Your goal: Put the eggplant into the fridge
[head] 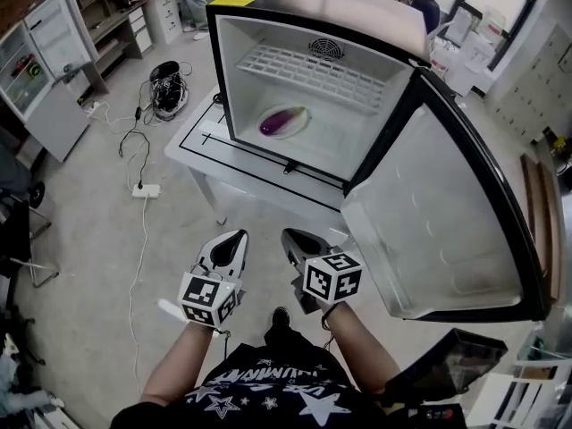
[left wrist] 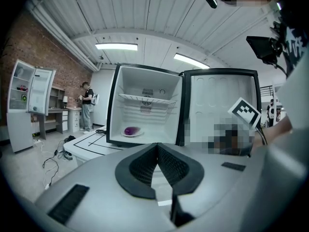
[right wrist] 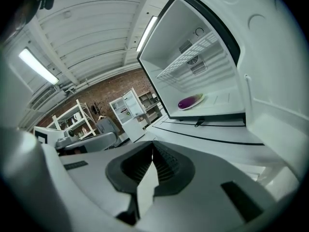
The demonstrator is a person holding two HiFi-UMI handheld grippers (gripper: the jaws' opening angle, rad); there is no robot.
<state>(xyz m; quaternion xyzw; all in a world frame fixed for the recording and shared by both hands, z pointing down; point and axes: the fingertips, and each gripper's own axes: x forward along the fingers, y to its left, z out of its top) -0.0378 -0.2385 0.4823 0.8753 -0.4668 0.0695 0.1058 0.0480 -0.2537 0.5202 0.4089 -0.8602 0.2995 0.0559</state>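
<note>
A purple eggplant (head: 281,121) lies on a white plate (head: 299,112) on the floor of the small open fridge (head: 259,34). The same eggplant (left wrist: 131,130) shows in the left gripper view, and the eggplant (right wrist: 189,101) shows again in the right gripper view. The fridge door (head: 447,213) stands wide open to the right. My left gripper (head: 238,236) and right gripper (head: 288,236) are both held low near my body, well short of the fridge. Each one is shut, with nothing between its jaws.
The fridge stands on a low white table (head: 198,141). A wire shelf (head: 313,74) spans its upper part. Cables and a power strip (head: 145,189) lie on the floor at left. A second open fridge (head: 36,56) stands far left. A person (left wrist: 87,105) stands in the background.
</note>
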